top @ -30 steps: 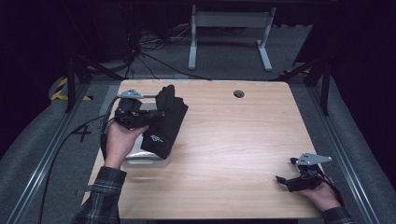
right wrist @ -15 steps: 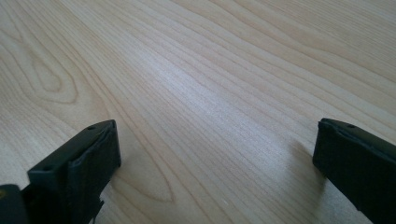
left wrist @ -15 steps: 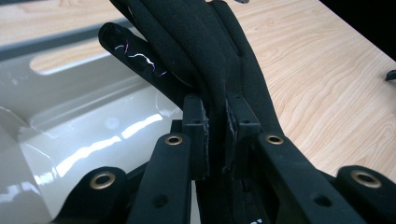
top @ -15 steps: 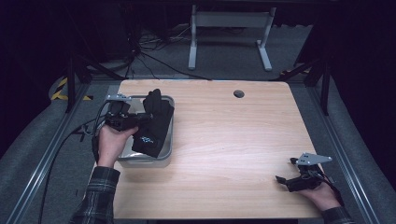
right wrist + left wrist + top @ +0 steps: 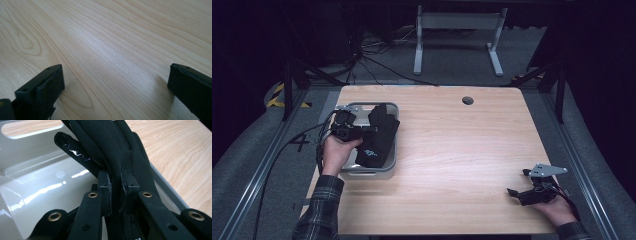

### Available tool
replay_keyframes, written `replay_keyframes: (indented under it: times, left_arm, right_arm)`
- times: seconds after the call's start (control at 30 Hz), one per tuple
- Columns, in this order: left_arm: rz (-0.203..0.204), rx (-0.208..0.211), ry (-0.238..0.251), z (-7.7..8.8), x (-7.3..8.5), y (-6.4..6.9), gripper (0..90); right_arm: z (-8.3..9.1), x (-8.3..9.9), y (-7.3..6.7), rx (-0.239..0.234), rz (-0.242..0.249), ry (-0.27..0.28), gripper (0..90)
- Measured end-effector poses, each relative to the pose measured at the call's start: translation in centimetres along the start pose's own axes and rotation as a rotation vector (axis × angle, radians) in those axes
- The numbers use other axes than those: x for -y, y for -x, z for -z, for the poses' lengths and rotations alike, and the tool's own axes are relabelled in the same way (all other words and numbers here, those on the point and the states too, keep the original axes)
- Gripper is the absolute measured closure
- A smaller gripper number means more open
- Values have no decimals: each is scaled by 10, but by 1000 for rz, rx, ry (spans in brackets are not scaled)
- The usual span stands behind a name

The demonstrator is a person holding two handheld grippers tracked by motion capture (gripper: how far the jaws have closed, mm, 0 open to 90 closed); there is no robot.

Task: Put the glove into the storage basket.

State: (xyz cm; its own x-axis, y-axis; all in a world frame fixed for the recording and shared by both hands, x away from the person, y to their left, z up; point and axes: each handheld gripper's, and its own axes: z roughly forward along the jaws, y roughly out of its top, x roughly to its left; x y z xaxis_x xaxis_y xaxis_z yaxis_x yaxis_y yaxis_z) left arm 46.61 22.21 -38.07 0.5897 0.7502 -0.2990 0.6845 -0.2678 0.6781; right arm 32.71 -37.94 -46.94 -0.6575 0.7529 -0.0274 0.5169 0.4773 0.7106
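Tray (image 5: 388, 167) at table (image 5: 462, 150) left edge; glove (image 5: 379, 137) over tray; right gripper (image 5: 518, 194) near right corner.

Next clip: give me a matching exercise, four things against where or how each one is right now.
Things
1. black glove
2. grey tray
3. left gripper
4. right gripper

States
A. jaws wide apart, nothing between them, over bare wood
B. clamped between two jaws, hanging over the tray
C. jaws shut on fabric
D. sits at the table's left edge, under the glove

Pairs: 1-B, 2-D, 3-C, 4-A
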Motion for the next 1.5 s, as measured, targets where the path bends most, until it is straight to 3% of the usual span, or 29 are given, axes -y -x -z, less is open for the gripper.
replay_keyframes:
  times: [0.17, 0.43, 0.5, 0.6, 0.73, 1.0, 1.27, 1.5]
  left_arm:
    - [9, -8, -28, -5, 2, -5, 803]
    - [33, -78, -80, -13, 4, -13, 746]
    - [39, -103, -80, -12, 4, -14, 696]
    - [40, -128, -62, -9, 3, -14, 547]
    - [33, -136, -49, -6, 4, -13, 405]
    - [-13, -139, -21, -3, 0, -1, 240]
    - [-57, -128, -12, -6, -5, 16, 163]
    - [-98, -97, 10, -7, -8, 35, 152]
  right_arm:
    - [0, 0, 0, 0, 0, 1, 13]
    - [0, 0, 0, 1, -1, 0, 13]
    - [0, 0, 0, 1, -1, 0, 13]
    - [0, 0, 0, 1, -1, 0, 13]
    - [0, 0, 0, 1, -2, 1, 13]
    - [0, 0, 0, 2, -2, 0, 13]
    - [1, 0, 0, 4, -4, -1, 13]
    - [1, 1, 0, 4, -4, -1, 13]
